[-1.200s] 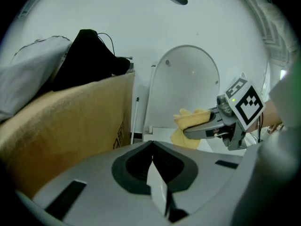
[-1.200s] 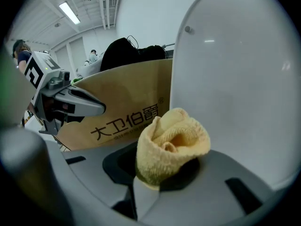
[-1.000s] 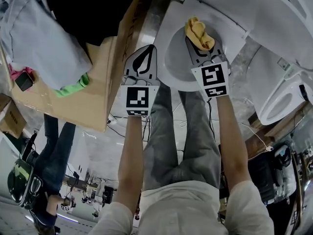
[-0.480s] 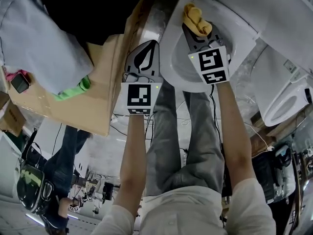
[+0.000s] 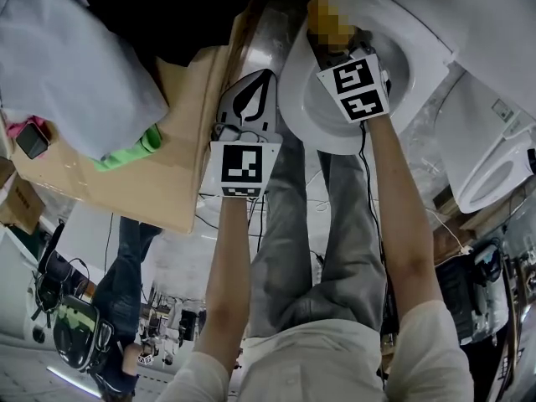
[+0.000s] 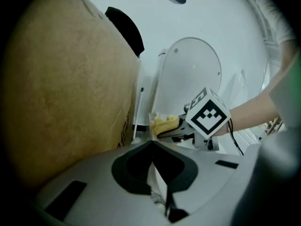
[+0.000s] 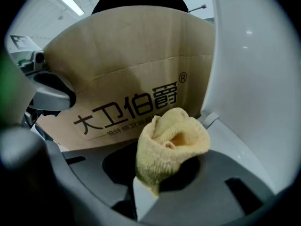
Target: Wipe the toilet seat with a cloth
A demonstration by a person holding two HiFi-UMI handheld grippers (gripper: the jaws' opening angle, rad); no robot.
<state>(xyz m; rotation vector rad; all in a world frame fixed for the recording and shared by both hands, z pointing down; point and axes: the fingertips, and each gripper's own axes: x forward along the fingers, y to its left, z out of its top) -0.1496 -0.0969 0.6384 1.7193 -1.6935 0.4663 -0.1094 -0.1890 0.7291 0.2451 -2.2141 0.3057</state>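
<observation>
The white toilet seat (image 5: 306, 111) lies at the top middle of the head view, with its lid (image 6: 193, 74) raised behind it. My right gripper (image 5: 335, 47) is shut on a bunched yellow cloth (image 5: 328, 19), which rests at the seat's far left rim. In the right gripper view the cloth (image 7: 171, 145) bulges out of the jaws beside the seat (image 7: 240, 149) and the lid (image 7: 254, 79). My left gripper (image 5: 249, 99) hangs shut and empty left of the bowl, next to the box. From the left gripper view I see the cloth (image 6: 164, 125) ahead.
A tall cardboard box (image 5: 180, 141) with black print stands tight against the toilet's left side, with grey fabric (image 5: 75, 74) and a green item (image 5: 126, 151) lying on it. A second white toilet (image 5: 494, 174) stands to the right. The person's legs (image 5: 335, 224) are below the bowl.
My right gripper has carried the yellow cloth along the seat toward its far left rim. The left gripper has hardly moved.
</observation>
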